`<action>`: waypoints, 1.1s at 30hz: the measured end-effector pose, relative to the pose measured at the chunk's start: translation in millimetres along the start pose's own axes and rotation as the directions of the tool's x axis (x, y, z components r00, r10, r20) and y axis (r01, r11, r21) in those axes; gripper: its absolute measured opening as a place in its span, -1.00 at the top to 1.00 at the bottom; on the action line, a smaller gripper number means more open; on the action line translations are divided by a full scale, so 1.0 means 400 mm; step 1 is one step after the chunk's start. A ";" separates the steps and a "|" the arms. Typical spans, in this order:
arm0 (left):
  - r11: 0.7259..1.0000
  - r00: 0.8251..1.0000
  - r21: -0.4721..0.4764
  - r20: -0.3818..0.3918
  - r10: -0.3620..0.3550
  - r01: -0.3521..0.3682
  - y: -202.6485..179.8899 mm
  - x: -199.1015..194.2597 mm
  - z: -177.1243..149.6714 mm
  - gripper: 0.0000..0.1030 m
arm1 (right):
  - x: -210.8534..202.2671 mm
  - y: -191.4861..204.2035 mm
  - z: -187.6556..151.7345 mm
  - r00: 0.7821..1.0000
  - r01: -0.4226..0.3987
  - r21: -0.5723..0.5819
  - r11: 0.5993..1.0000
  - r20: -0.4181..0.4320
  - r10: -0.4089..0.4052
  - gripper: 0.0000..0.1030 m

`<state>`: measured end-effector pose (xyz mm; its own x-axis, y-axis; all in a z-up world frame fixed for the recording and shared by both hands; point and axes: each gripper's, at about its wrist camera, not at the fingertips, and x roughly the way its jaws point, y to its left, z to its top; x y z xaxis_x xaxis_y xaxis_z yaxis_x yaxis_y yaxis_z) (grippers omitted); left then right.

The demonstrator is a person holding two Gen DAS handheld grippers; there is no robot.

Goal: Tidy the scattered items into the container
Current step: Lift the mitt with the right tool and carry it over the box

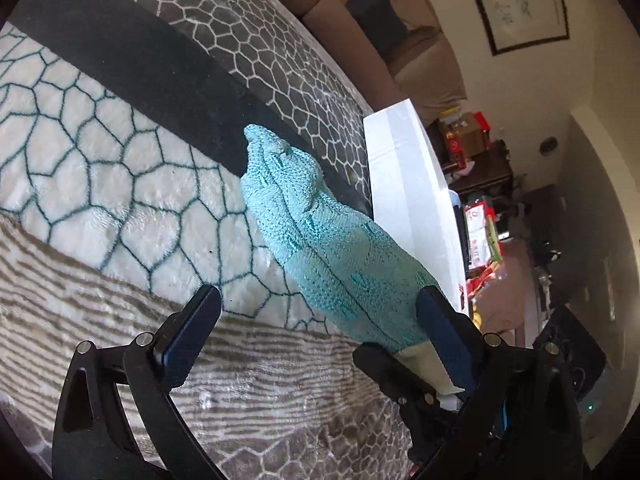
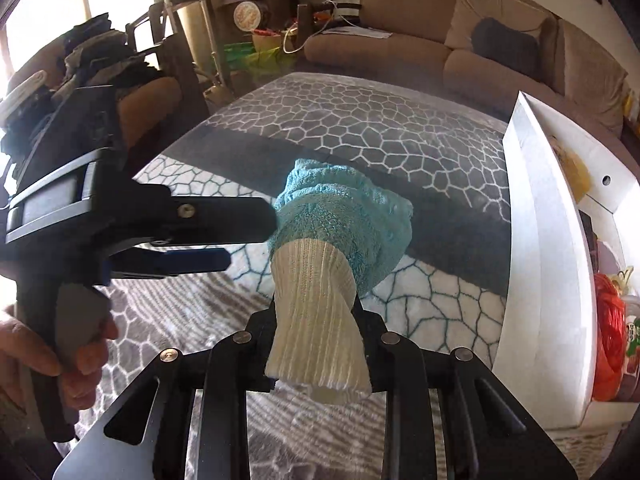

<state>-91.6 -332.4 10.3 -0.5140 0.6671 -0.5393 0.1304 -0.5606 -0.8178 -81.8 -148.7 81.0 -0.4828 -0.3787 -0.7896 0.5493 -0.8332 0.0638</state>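
Wide patterned blanket (image 2: 360, 120) all around, white box (image 2: 536, 208) edging the right, and the right gripper (image 2: 316, 320) clamps the cream cuff of a fuzzy turquoise sock (image 2: 340, 216), left gripper (image 1: 316, 312) spread wide beside it

The right claw (image 2: 316, 320) has its fingertips buried under the cream cuff of the sock (image 2: 320, 224), so the right wrist view does not show how they meet the fabric. In the left wrist view the same sock (image 1: 320, 220) covers part of the left claw's (image 1: 320, 312) right-hand finger, and the cuff end vanishes behind that finger. Right of the claws, the white box (image 2: 532, 240) runs toward the frame edge; its inside is mostly out of sight. Things beyond the box are too blurred to name.
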 end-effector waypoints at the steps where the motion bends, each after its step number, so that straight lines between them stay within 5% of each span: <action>1: 0.999 1.000 -0.022 -0.005 -0.027 0.027 -0.001 0.009 -0.004 -0.91 | -0.015 0.009 -0.011 1.000 -0.008 -0.002 1.000 -0.003 0.008 0.48; 3: 0.998 0.999 -0.045 -0.011 -0.044 0.044 -0.007 0.023 -0.010 -0.76 | -0.038 0.021 -0.036 0.999 -0.045 0.003 0.999 -0.016 0.045 0.48; 4: 0.999 0.999 -0.045 -0.015 -0.028 0.027 -0.013 0.032 -0.015 -0.36 | -0.049 0.025 -0.048 0.998 -0.058 0.007 0.998 -0.018 0.058 0.48; 5: 0.999 1.000 -0.040 -0.029 -0.003 0.002 -0.019 0.045 -0.022 -0.24 | -0.058 0.028 -0.061 0.998 -0.057 0.000 0.998 -0.022 0.057 0.48; 8: 1.000 0.998 -0.015 -0.052 0.027 -0.028 -0.049 0.069 -0.056 -0.07 | -0.074 0.035 -0.098 0.999 -0.036 -0.020 0.999 -0.042 0.035 0.48; 16: 0.986 0.996 0.147 -0.035 0.081 -0.075 -0.215 0.022 -0.137 -0.04 | -0.194 0.008 -0.136 0.997 -0.069 -0.023 0.997 -0.017 0.069 0.48; 23: 0.949 0.998 0.309 0.000 0.069 -0.065 -0.478 -0.016 -0.114 -0.04 | -0.378 -0.051 -0.102 0.991 -0.089 -0.030 0.996 0.094 0.092 0.48; 29: 0.905 0.994 0.418 -0.030 0.100 -0.079 -0.700 0.133 -0.058 -0.04 | -0.493 -0.202 -0.040 0.988 -0.034 0.020 0.999 0.152 0.030 0.48; 33: 0.901 0.992 0.431 -0.081 0.099 -0.055 -0.801 0.278 -0.024 -0.04 | -0.517 -0.358 -0.011 0.990 -0.017 0.107 0.994 0.139 0.002 0.48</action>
<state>-182.5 -74.0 210.6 -0.4281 0.6458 -0.6322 -0.2197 -0.7529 -0.6203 -57.6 50.8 232.4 -0.5720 -0.4327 -0.6969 0.4809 -0.8651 0.1424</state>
